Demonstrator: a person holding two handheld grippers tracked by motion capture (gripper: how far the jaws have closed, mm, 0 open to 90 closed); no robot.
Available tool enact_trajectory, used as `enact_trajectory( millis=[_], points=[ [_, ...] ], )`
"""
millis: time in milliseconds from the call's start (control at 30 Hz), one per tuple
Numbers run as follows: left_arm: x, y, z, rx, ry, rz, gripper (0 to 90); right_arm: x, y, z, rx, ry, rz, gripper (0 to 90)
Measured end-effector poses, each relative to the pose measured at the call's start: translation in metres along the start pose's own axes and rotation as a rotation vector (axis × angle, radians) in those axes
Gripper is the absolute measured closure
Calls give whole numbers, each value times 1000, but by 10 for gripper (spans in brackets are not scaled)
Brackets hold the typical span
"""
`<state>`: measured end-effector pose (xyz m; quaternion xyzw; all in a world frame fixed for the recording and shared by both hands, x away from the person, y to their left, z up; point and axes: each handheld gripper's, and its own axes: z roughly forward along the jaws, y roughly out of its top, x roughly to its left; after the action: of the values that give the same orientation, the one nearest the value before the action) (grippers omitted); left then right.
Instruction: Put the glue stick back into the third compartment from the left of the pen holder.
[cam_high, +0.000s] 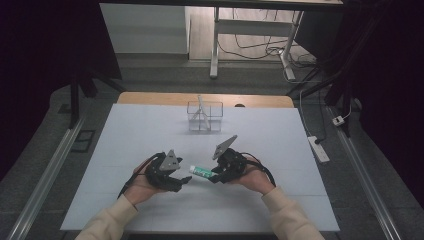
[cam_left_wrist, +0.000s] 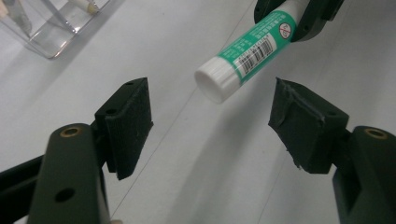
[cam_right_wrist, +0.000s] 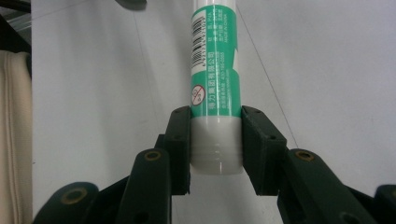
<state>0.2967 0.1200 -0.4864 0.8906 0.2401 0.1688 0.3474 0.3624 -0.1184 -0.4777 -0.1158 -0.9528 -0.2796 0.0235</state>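
Note:
A green and white glue stick (cam_high: 202, 172) is held level above the white table, near its front middle. My right gripper (cam_high: 214, 176) is shut on it. In the right gripper view the pads clamp the white base of the glue stick (cam_right_wrist: 215, 84) and the tube points away from the camera. My left gripper (cam_high: 182, 181) stands just left of the stick's free end. In the left gripper view its jaws are wide apart with nothing between the pads (cam_left_wrist: 128, 121). The white cap end of the glue stick (cam_left_wrist: 252, 51) hangs just beyond them, held by the right gripper (cam_left_wrist: 299, 18).
A clear plastic organiser (cam_high: 205, 117) with a few slim white items stands at the table's far middle, also seen as a clear box (cam_left_wrist: 51, 28) at upper left. The white table cover (cam_high: 150, 130) stretches around both hands. A power strip (cam_high: 318, 149) lies on the floor at right.

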Motion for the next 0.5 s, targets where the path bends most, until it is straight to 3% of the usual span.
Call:
enact_trajectory(
  millis=[500],
  points=[
    [-8,8,15,46,-2,85,308,2,5,7,6,39,-4,643]
  ],
)
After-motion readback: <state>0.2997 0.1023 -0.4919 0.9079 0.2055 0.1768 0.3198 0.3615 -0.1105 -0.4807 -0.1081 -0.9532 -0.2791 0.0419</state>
